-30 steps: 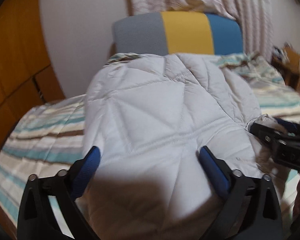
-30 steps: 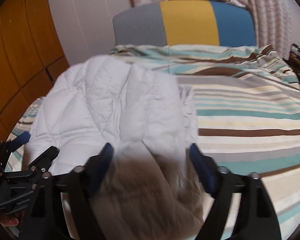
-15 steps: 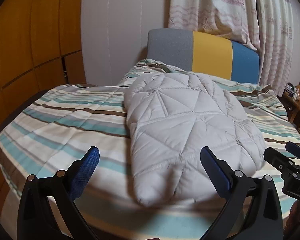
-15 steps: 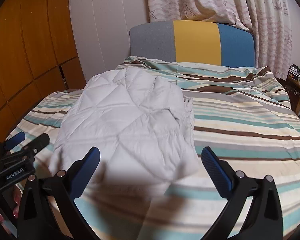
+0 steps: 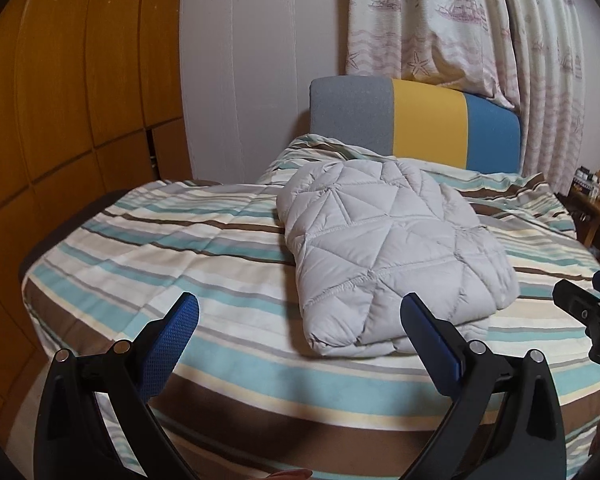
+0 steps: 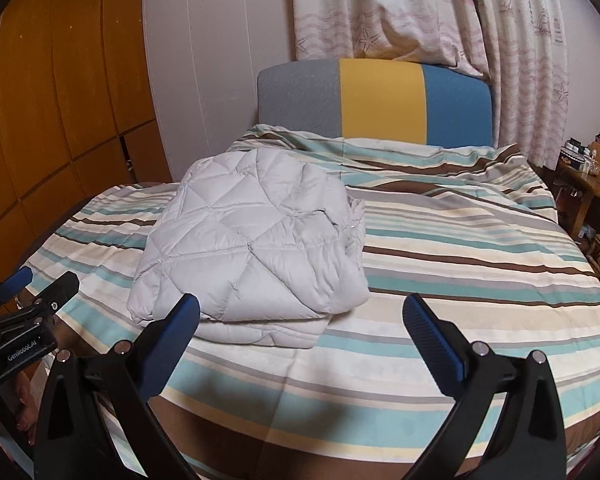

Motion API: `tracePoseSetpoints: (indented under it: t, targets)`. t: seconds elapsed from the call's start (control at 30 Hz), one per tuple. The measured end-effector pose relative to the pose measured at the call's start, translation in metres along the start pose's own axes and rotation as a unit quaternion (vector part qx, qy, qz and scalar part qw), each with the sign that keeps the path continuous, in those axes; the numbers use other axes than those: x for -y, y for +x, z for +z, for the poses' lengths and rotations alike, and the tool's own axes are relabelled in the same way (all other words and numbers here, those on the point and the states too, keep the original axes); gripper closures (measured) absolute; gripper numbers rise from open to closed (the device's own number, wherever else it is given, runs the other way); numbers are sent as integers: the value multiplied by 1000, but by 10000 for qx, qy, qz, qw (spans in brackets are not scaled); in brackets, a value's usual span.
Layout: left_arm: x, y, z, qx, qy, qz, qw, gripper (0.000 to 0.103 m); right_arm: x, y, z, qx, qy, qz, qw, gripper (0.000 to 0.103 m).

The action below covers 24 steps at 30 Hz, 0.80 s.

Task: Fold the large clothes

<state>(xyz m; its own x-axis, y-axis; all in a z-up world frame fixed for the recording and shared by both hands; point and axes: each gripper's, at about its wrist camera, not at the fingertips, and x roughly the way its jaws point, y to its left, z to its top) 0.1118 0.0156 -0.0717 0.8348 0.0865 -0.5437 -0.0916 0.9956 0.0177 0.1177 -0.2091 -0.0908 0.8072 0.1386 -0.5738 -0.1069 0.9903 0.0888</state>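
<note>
A pale grey quilted jacket [image 5: 388,248] [image 6: 256,248] lies folded into a thick bundle on the striped bedspread [image 5: 180,264] [image 6: 460,264]. My left gripper [image 5: 300,308] hovers in front of the bed's near edge, open, with nothing between its blue pads; the jacket lies beyond its right finger. My right gripper [image 6: 300,308] is open too and empty, back from the jacket, which lies behind its left finger. Each gripper shows at the edge of the other's view: the right gripper [image 5: 588,312] and the left gripper [image 6: 24,300].
A headboard [image 6: 376,100] in grey, yellow and blue stands at the far end, with patterned curtains [image 6: 420,12] behind it. Wooden wardrobe panels [image 5: 60,120] line the left side. A cluttered wooden side table [image 6: 584,176] stands at the right of the bed.
Both grippers have let go of the jacket and pulled back and up from it. The right gripper's jaws have spread wider. The jacket now lies folded, clear of both.
</note>
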Motion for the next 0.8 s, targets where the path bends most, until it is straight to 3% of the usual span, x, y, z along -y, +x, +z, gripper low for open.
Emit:
tracePoseSetpoints:
  t: [0.8]
  targets:
    - [7,-11,1,-9,-20,-185,9998,3,4,-7,2,7,40,-25,10000,2]
